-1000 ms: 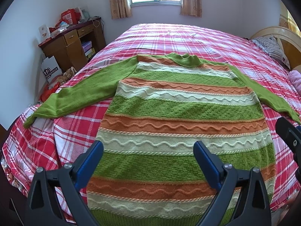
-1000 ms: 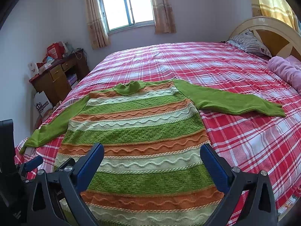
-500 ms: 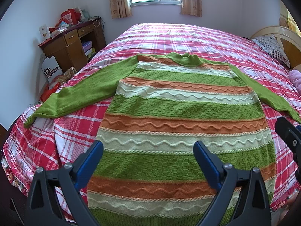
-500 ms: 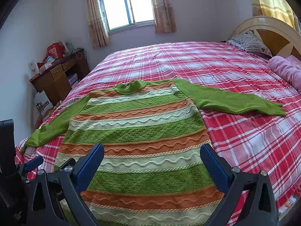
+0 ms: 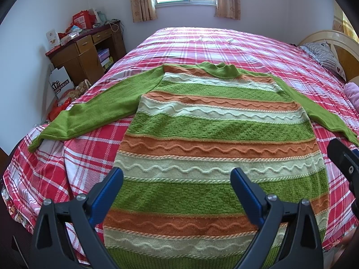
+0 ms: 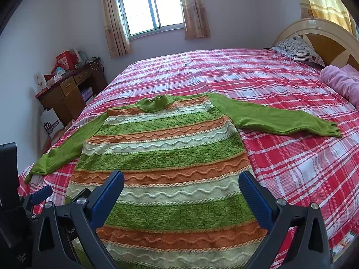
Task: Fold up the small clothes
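Lying flat on the bed (image 6: 258,71), the striped sweater (image 5: 215,134) is seen with hem nearest, collar away, its long axis ahead. Left hand-held gripper (image 5: 177,181) and right hand-held gripper (image 6: 181,185) are held spread, empty, above the hem; each sleeve is nearer its own side.

This is a bedroom in a home. A wide bed (image 6: 235,71) under a red plaid cover fills the room, with a curved wooden headboard (image 6: 314,33) and a striped pillow (image 6: 296,49). A curtained window (image 6: 152,9) sits in the far wall, and a cluttered wooden desk (image 6: 67,92) stands in the corner.
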The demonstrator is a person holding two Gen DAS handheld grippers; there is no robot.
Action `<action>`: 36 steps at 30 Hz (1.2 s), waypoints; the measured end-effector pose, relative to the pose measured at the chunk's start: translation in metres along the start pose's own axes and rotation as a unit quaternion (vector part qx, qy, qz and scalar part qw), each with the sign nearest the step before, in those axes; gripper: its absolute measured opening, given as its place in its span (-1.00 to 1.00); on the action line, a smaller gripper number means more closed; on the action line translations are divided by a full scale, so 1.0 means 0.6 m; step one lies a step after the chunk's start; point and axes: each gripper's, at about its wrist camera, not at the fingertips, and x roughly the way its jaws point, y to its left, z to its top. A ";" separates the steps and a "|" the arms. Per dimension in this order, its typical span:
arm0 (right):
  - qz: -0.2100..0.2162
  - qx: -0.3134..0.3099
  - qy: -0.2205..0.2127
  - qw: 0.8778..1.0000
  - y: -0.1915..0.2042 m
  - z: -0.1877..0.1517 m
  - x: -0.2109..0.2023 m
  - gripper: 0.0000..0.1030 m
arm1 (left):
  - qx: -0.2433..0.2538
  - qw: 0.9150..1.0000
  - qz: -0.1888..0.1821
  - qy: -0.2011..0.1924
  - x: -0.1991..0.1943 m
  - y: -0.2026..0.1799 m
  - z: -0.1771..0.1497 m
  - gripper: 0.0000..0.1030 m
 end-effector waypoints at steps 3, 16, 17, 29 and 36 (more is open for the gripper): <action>-0.001 0.000 0.000 1.000 0.002 -0.001 -0.001 0.98 | 0.000 1.000 0.000 0.000 0.000 0.000 0.000 0.91; -0.010 0.003 -0.001 1.000 -0.008 0.000 0.006 0.98 | 0.004 1.000 0.007 0.005 0.011 -0.003 0.002 0.91; -0.010 0.004 0.000 1.000 -0.008 0.000 0.007 0.98 | 0.004 1.000 0.006 0.006 0.012 -0.004 0.002 0.91; -0.004 0.009 0.005 1.000 -0.024 0.006 0.026 0.98 | 0.014 1.000 0.011 0.015 0.029 -0.017 0.013 0.91; -0.019 0.023 0.004 1.000 -0.083 0.029 0.042 0.98 | 0.031 0.999 0.021 0.012 0.052 -0.029 0.024 0.91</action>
